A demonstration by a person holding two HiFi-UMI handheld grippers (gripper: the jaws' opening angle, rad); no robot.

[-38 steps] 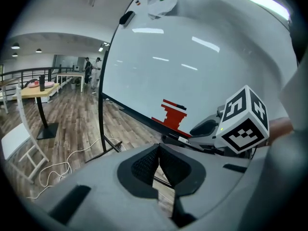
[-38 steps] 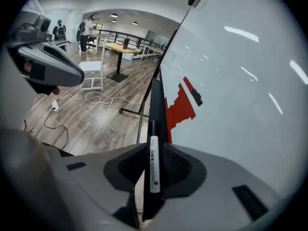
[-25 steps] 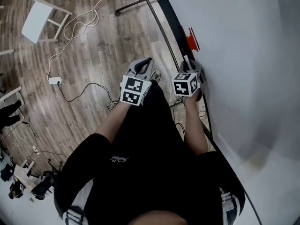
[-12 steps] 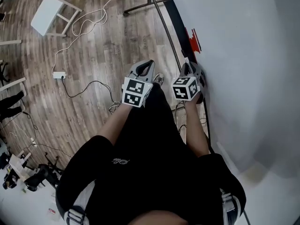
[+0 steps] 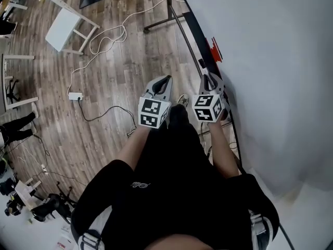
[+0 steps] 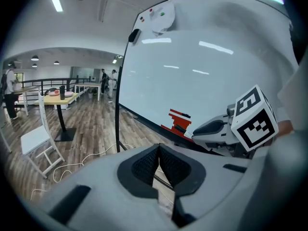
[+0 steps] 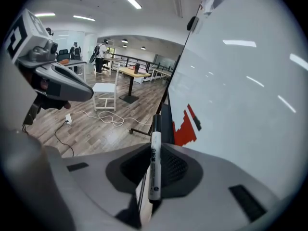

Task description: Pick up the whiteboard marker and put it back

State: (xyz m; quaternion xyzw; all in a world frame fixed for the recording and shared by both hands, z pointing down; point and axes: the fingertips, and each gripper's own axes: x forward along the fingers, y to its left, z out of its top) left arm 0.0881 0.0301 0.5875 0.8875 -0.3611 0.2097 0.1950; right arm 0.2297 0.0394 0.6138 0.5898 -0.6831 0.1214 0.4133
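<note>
A whiteboard marker, white-bodied with a black cap, is clamped upright between the pads of my right gripper; its cap end points ahead at the dark tray under the whiteboard. In the head view the right gripper hangs close beside the whiteboard, and the marker's dark tip sticks out past its fingers. My left gripper is level with it to the left, over the floor. Its pads meet with nothing between them.
A red block sits on the board's lower edge by the tray. White cables and a power strip lie on the wood floor. A white chair and the board's stand foot are further off. People stand far back.
Both grippers have risen a little beside the whiteboard's lower edge. The right one has come up off the tray with the marker in its jaws.
</note>
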